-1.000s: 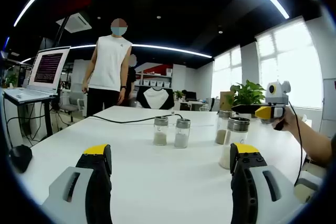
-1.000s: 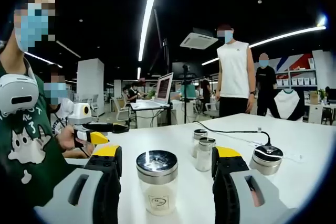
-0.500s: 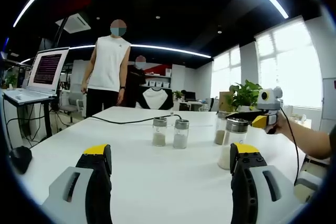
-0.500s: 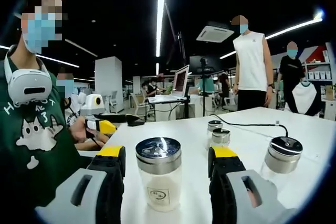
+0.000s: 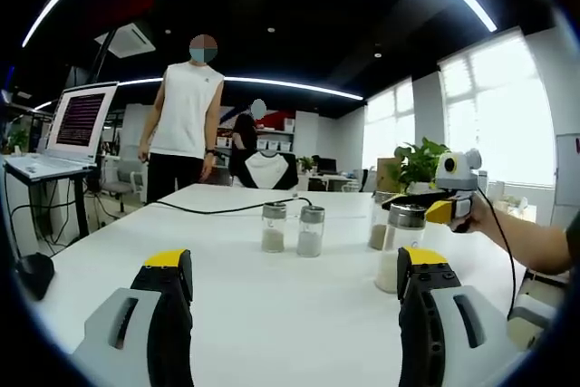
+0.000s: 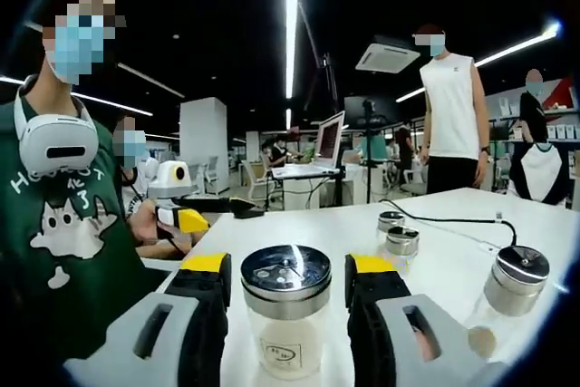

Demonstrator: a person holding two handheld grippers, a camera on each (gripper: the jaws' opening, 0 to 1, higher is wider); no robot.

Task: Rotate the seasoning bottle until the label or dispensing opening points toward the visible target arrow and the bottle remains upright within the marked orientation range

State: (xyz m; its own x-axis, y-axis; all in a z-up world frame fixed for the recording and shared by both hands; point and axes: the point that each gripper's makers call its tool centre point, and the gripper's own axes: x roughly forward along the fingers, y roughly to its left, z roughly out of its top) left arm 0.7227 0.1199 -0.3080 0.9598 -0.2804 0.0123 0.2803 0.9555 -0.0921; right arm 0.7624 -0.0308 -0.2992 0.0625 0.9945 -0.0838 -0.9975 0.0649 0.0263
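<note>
A big white table [image 5: 272, 287] holds four little jars. The clear glass seasoning bottle with a shiny silver lid [image 6: 285, 314] stands upright between the right gripper [image 6: 288, 283]'s yellow-tipped jaws; I cannot tell if they touch it. The left gripper [image 5: 294, 269]'s jaws are wide apart, holding nothing.

Ceiling light strips [image 6: 292, 6] and bright windows [image 5: 498, 115] light sharp, fisheye-bent views; edges perhaps slightly soft.
</note>
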